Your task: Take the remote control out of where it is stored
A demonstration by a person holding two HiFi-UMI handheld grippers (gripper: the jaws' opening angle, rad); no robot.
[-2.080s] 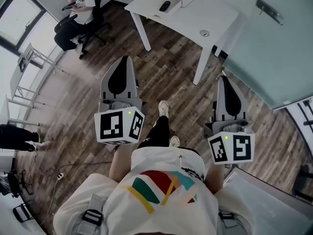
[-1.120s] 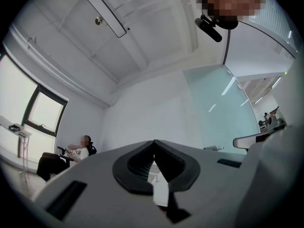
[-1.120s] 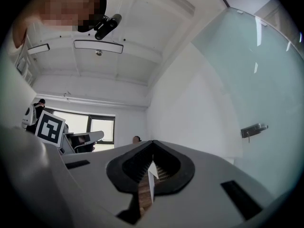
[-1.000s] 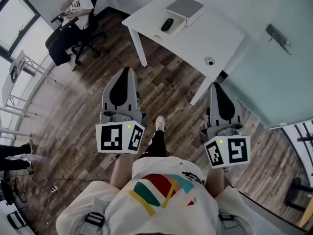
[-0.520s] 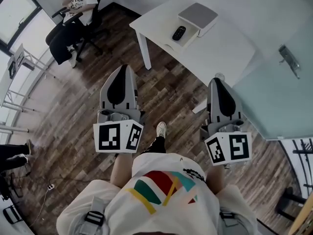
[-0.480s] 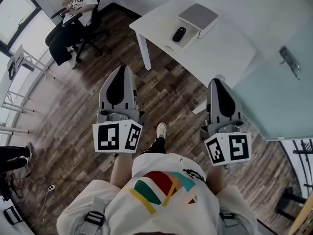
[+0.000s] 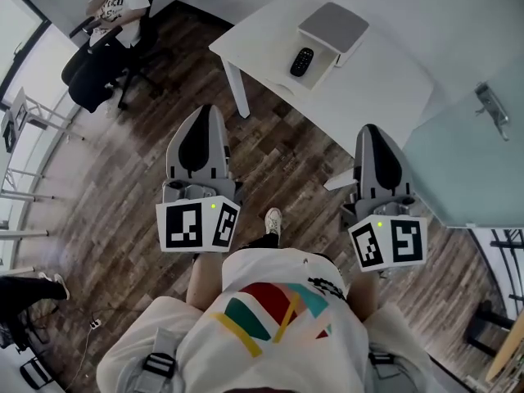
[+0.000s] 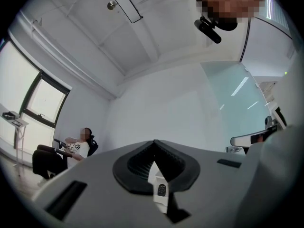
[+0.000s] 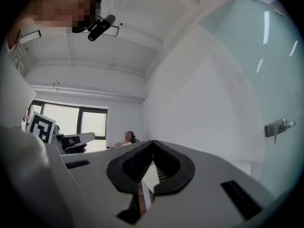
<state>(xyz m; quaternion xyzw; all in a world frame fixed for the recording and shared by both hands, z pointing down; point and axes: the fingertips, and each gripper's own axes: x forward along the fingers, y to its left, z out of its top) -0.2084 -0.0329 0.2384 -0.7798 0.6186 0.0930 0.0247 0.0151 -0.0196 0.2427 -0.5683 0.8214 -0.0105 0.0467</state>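
Left gripper [image 7: 208,111] and right gripper [image 7: 372,131], fingers pressed together, empty, remote control [image 7: 301,61] on desk [image 7: 385,80], well ahead of fingers

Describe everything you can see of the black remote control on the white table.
The black oblong plastic remote control has rounded ends and small pale buttons on its upper face, too small to read. It lies flat, face up, in what looks like the pulled-out white drawer of a grey-topped box standing on the white table. Only the drawer's floor touches it, and nothing covers it.
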